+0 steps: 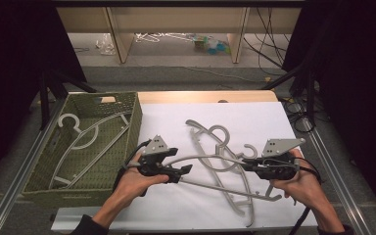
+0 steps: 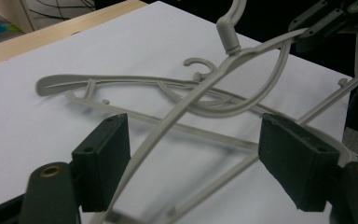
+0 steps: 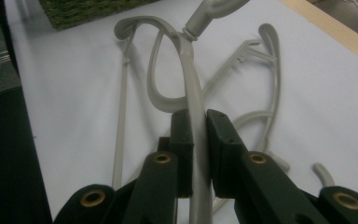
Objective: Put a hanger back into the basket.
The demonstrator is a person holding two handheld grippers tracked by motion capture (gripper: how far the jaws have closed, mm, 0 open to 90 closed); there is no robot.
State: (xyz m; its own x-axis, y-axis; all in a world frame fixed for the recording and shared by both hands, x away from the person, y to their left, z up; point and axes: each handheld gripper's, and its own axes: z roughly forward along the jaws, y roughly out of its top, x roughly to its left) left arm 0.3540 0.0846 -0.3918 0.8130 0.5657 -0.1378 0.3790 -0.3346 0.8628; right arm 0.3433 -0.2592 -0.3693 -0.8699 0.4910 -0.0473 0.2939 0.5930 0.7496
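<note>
A grey plastic hanger is lifted off the white sheet, its hook pointing away from me. My right gripper is shut on one arm of it just below the hook; in the right gripper view both pads press the arm. My left gripper stands open around the other arm, which runs between the wide jaws close to the left pad. A second grey hanger lies flat on the sheet beneath it.
A green woven basket stands at the left with another grey hanger lying in it. The wooden table edge runs behind the sheet. Metal rails flank the table, and cables lie at the right.
</note>
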